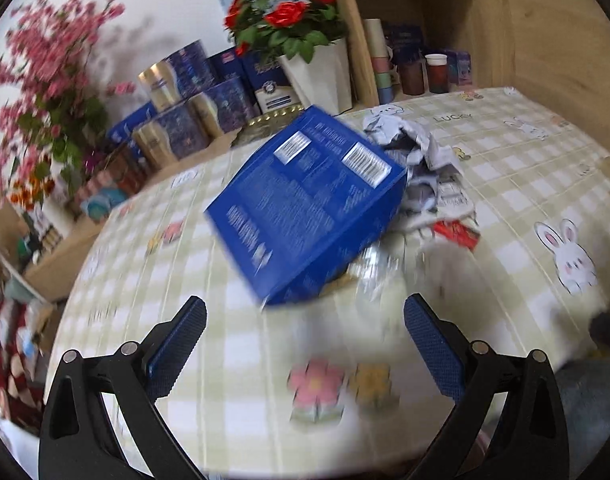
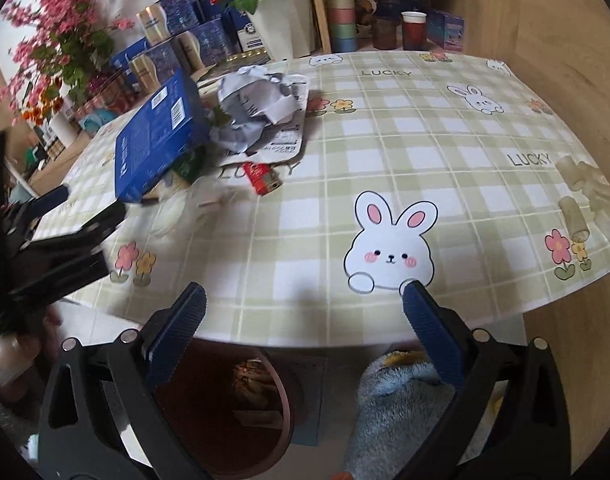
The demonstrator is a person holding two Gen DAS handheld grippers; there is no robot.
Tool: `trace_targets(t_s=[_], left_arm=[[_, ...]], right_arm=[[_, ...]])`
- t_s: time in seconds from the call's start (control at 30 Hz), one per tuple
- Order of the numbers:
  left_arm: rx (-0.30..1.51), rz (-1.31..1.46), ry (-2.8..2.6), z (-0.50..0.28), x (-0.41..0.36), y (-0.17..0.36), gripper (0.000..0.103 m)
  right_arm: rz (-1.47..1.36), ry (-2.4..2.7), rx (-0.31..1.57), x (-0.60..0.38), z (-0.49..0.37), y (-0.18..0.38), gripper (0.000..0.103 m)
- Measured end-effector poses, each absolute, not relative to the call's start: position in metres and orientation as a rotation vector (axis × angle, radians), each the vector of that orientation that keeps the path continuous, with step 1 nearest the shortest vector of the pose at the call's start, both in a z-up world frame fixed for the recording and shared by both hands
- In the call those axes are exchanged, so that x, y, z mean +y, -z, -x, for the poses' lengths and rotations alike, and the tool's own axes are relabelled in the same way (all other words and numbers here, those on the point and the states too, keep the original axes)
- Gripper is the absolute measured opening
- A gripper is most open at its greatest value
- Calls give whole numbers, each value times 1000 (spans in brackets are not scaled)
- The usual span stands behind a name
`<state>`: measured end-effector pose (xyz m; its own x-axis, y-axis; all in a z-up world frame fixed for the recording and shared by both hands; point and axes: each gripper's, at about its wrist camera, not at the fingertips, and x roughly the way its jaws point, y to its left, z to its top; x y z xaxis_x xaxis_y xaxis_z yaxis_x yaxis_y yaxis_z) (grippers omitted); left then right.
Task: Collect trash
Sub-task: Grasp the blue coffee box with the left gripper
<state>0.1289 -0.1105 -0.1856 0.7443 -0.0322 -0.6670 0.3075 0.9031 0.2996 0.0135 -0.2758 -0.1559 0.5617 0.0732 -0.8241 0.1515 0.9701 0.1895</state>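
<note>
A blue carton (image 1: 305, 204) lies tilted on a heap of trash on the checked tablecloth (image 1: 233, 340); it also shows in the right wrist view (image 2: 157, 136). Crumpled white-and-grey paper (image 1: 421, 160) (image 2: 257, 104) sits behind it, and a small red packet (image 1: 457, 234) (image 2: 263, 178) lies at the heap's near edge. My left gripper (image 1: 305, 324) is open, just short of the carton's lower corner, nothing between its fingers. My right gripper (image 2: 305, 312) is open over the table's front edge. Below that edge stands a brown bin (image 2: 241, 404) with some scraps inside.
Blue and gold tins (image 1: 181, 120), a white pot of red roses (image 1: 317, 72) and pink blossoms (image 1: 49, 80) line the back. A wooden shelf (image 1: 417, 32) holds cups. Beige rolled scraps (image 2: 585, 200) lie at the table's right edge. A fluffy blue cloth (image 2: 397, 400) sits below.
</note>
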Motion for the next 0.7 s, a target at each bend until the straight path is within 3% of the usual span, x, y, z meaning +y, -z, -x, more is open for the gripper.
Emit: trace_targets(t_s=[0.57, 0.7], left_arm=[[766, -510, 105, -212, -155, 217, 97], [789, -472, 165, -213, -148, 210, 86]], right_arm=[[-296, 32, 971, -295, -38, 164, 97], [-293, 30, 971, -293, -37, 163, 97]])
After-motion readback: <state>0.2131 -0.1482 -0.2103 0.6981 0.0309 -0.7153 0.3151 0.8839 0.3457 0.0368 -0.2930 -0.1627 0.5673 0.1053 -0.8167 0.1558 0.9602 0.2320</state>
